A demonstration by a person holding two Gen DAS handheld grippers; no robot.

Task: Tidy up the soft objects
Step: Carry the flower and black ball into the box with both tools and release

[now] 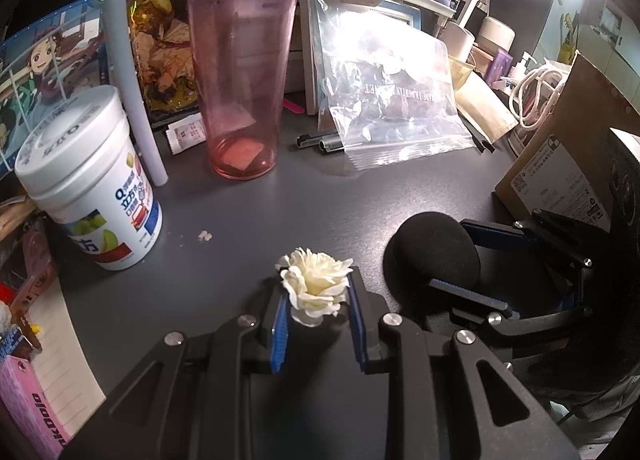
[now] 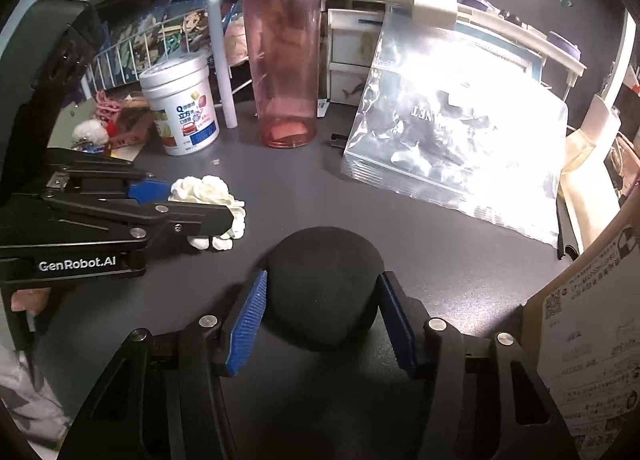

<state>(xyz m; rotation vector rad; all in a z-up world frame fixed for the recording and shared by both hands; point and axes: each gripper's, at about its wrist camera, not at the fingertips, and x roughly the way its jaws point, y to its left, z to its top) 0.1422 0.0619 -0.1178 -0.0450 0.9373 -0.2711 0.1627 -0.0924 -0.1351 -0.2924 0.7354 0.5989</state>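
Observation:
A cream fabric flower (image 1: pixel 316 284) sits between the blue pads of my left gripper (image 1: pixel 318 298), which is shut on it just above the dark desk; it also shows in the right wrist view (image 2: pixel 208 189). A black foam ball (image 2: pixel 322 284) sits between the blue pads of my right gripper (image 2: pixel 322 292), which is shut on it; it shows in the left wrist view (image 1: pixel 434 250) too. A tall pink tumbler (image 1: pixel 242 67) with a purple lid stands at the back, seen also in the right wrist view (image 2: pixel 286 59).
A white tub (image 1: pixel 90 179) stands at the left. A clear zip bag (image 1: pixel 392 99) leans at the back right, with pens (image 1: pixel 320 141) beside it. A cardboard box (image 1: pixel 560 163) stands at the right. A white pole (image 1: pixel 132 71) rises by the tumbler.

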